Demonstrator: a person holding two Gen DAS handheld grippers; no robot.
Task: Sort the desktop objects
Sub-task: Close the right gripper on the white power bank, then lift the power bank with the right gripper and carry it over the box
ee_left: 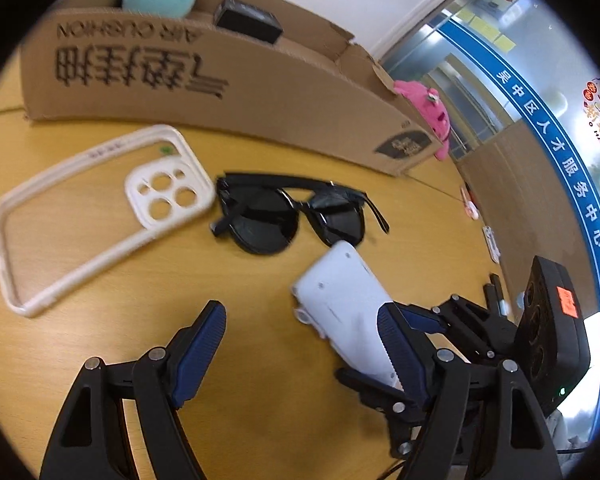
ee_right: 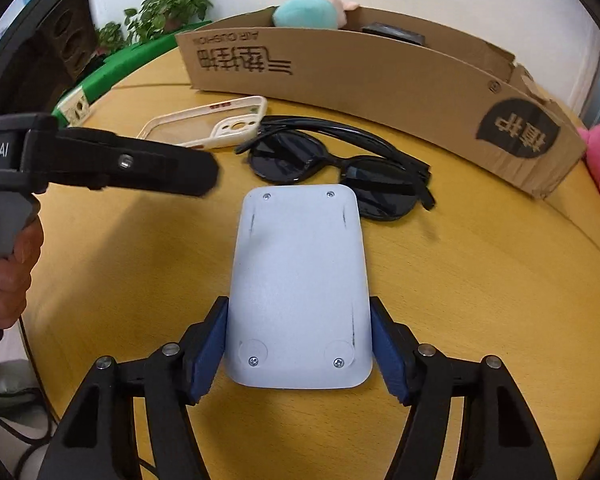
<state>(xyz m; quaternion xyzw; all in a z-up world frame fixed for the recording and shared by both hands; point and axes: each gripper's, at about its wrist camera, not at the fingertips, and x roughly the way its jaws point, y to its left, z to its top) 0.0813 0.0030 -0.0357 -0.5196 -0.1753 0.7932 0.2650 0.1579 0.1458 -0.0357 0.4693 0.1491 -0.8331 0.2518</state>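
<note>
The right gripper point(ee_right: 299, 344) had the white device point(ee_right: 300, 280) squarely between its blue pads, one pad against each long edge, near the end with the two round feet. The jaws looked clamped on it, though a sliver of gap on either side could not be ruled out. The device lay flat on the desk point(ee_right: 480, 280), underside up with four screws showing, its long axis running straight away from the right gripper toward the sunglasses point(ee_right: 336, 168). That alignment was the whole story: the jaws straddled the narrow width, so the likely next job was a plain lift, with no need to turn the wrist.

The left gripper point(ee_left: 300, 344) hovered over bare wood with its jaws apart and nothing in them. In its own view the device sat off to the right of its fingers, so the right hand was clearly the nearer one.

The device's far end lay close to the sunglasses' near lens, possibly touching; a careless lift could nudge them. Beyond lay the clear phone case point(ee_left: 96, 216), just left of the sunglasses. The cardboard box point(ee_right: 380, 80) stood along the back, already holding a teal plush toy point(ee_right: 306, 12) and a black item, the probable place to sort things into.
</note>
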